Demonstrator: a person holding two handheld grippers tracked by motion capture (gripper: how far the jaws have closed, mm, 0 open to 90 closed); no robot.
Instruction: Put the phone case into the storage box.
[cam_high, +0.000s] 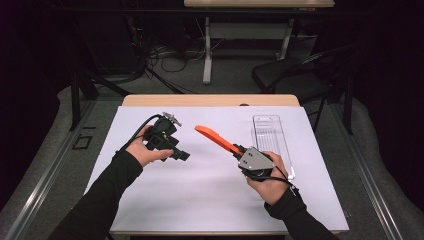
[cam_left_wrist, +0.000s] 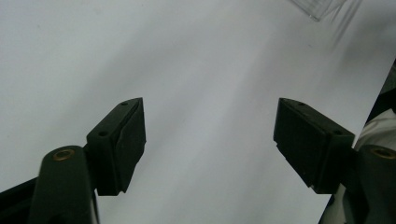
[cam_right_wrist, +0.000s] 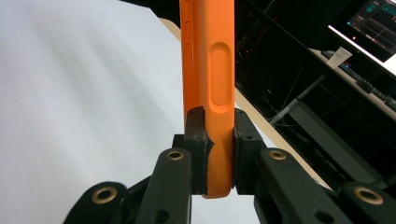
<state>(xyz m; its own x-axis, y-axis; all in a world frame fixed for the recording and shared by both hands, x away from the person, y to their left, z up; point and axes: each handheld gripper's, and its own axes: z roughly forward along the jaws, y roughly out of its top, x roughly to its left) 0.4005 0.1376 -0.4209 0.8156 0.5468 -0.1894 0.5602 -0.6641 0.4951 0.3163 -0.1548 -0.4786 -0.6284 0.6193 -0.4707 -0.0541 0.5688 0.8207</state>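
Observation:
An orange phone case (cam_high: 215, 137) is held off the white mat, slanting up and to the left. My right gripper (cam_high: 238, 149) is shut on its near end. In the right gripper view the case (cam_right_wrist: 210, 56) stands edge-on between the two pads, with its side button cut-outs facing me, and my right gripper (cam_right_wrist: 218, 140) pinches its lower end. My left gripper (cam_high: 181, 154) is held left of centre, pointing right and down towards the mat. Its jaws stand open with nothing between them in the left gripper view (cam_left_wrist: 210, 135), over bare mat.
A clear plastic tray (cam_high: 272, 137) lies on the right part of the white mat (cam_high: 200, 195), just behind my right hand; its corner (cam_left_wrist: 322, 7) shows in the left gripper view. A black chair (cam_high: 295, 75) and a desk stand beyond the table.

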